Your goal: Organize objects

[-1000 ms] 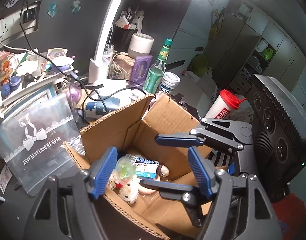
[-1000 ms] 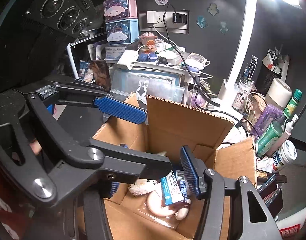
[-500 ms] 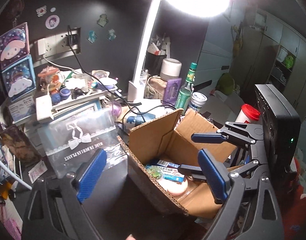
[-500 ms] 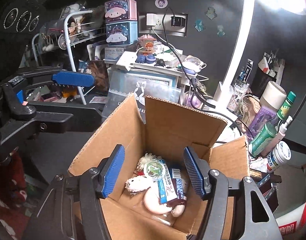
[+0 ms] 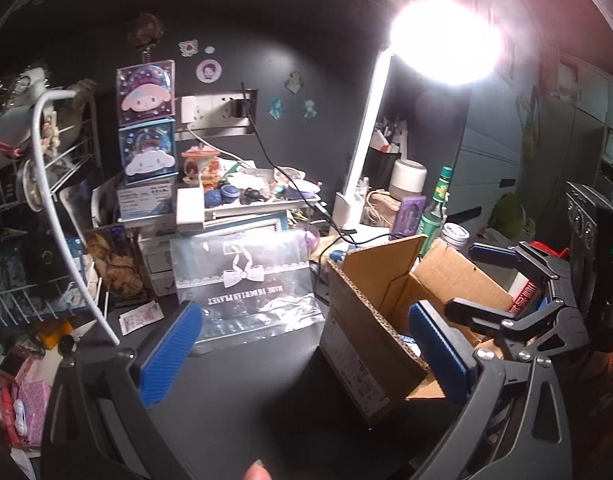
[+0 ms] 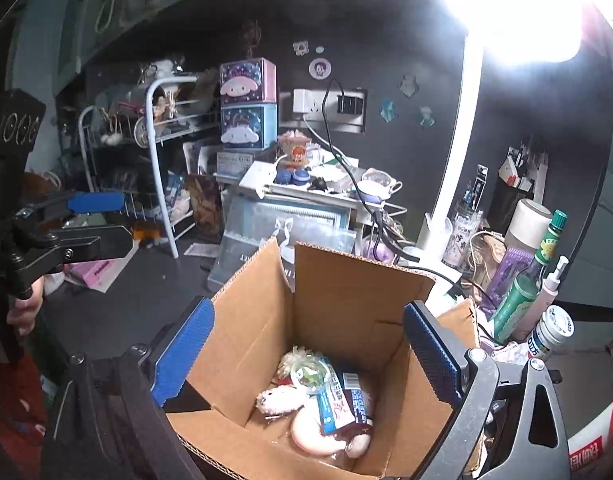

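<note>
Fingers of the right gripper [image 6: 302, 350] are spreading wide above the open cardboard box [image 6: 346, 300], with nothing pinched between them. Down on the box floor lie a small white plush toy [image 6: 280, 398], a clear round capsule [image 6: 310, 374] with something green inside, a blue-and-white packet [image 6: 340, 404] and a pale pink oval piece [image 6: 314, 434], all touching one another. Judged by looks, the plush is soft and light and would take a pinch across its body; the capsule is hard, smooth and likely to slip, so it wants a grip across its widest part; the packet is thin and bends, best taken by an edge.

Left of the box, the left gripper [image 5: 302, 356] hangs over bare dark desk [image 5: 246, 380], its fingers also opening and empty. Just beyond, leaning beside the box, stands a clear plastic bag [image 5: 242, 280] printed with a white bow: limp, slick, best caught at its top rim. Behind the box, bottles and a lamp post [image 6: 462, 152] crowd the wall.
</note>
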A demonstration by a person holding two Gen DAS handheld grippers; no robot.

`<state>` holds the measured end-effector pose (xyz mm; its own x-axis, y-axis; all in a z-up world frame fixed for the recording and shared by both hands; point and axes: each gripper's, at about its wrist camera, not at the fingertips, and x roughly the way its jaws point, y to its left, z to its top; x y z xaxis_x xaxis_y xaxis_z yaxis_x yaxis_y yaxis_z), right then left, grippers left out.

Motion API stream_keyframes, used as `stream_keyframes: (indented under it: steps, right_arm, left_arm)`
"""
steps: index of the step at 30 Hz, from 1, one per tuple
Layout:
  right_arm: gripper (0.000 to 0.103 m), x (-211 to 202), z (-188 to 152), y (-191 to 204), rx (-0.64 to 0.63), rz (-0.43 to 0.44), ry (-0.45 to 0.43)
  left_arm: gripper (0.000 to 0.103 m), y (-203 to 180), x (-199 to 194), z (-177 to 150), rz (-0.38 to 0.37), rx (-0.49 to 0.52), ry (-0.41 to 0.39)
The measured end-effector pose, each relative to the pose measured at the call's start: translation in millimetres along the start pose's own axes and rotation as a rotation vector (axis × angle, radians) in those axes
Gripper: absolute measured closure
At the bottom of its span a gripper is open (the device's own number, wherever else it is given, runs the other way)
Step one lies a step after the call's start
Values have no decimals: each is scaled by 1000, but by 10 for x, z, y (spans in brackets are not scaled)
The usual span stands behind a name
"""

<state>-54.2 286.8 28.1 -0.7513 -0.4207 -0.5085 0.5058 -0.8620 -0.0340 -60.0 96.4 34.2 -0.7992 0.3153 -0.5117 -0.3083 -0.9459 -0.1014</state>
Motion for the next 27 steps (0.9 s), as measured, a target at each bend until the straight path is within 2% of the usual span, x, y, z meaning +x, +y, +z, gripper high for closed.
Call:
stream_keyframes:
  steps: [3, 7, 12, 27]
  right_arm:
    - [4, -24, -15, 9, -1, 29, -31]
    - [4, -5, -47, 57, -6, 62, -31]
    - [4, -17, -72, 106, -7, 87, -47]
    - [4, -16, -81, 122, -4, 102, -56]
  left_arm:
    - [1, 89, -42, -86, 61, -40, -19]
    - [1, 219, -68, -187, 101, -104, -31]
    - [1, 275, -74, -253, 135, -107, -47]
    - [1, 291, -72, -257, 152, -101, -45]
